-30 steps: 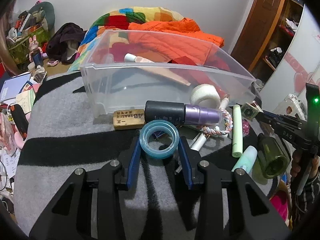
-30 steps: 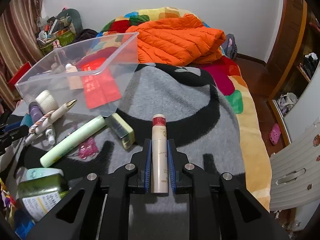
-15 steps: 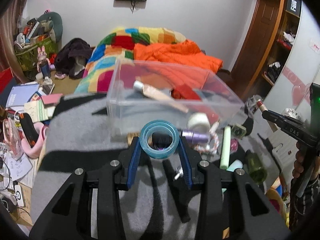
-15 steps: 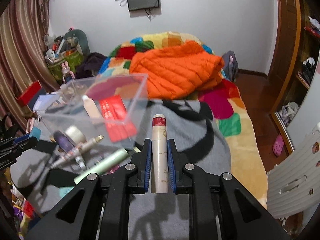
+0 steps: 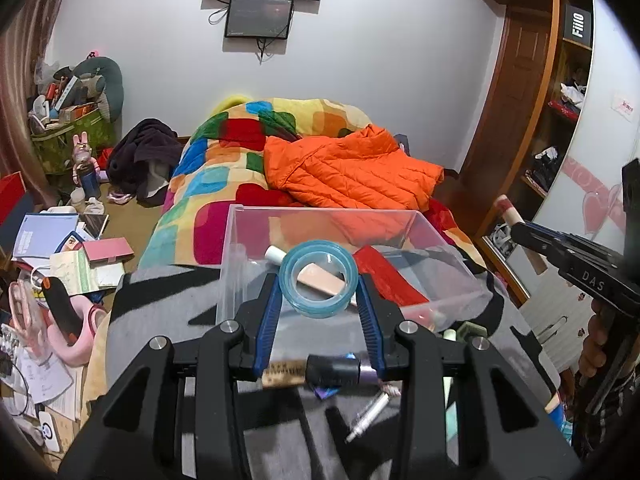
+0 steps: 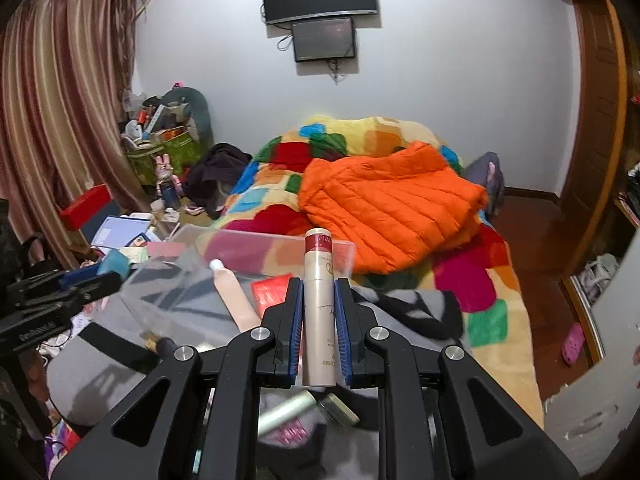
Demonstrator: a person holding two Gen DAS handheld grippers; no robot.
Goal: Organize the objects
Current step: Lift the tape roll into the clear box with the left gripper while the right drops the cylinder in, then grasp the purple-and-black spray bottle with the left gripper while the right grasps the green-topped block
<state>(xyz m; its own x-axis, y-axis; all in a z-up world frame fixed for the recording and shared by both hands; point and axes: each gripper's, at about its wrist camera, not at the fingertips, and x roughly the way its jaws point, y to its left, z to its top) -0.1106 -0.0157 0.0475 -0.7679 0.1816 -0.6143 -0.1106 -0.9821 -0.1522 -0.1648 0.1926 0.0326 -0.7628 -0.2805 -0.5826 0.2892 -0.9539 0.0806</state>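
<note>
My left gripper (image 5: 318, 304) is shut on a blue tape roll (image 5: 318, 278) and holds it up over the near edge of the clear plastic bin (image 5: 448, 256). The bin holds a pink tube (image 5: 316, 278) and a red packet (image 5: 384, 276). My right gripper (image 6: 318, 312) is shut on a cream bottle with a red cap (image 6: 318, 304), raised near the bin (image 6: 192, 280). The right gripper also shows at the right in the left wrist view (image 5: 520, 232). The left gripper shows at the left in the right wrist view (image 6: 92, 284).
Loose items lie on the grey and black blanket (image 5: 160, 308) below the grippers: a black and purple bottle (image 5: 344, 370), an eraser (image 5: 284, 374), a pen (image 5: 366, 416). An orange jacket (image 6: 384, 204) lies on the bed behind. Clutter covers the floor at left (image 5: 52, 256).
Both grippers have risen from the blanket with their objects held. The bin now lies lower in both views, with the tape roll over its near edge.
</note>
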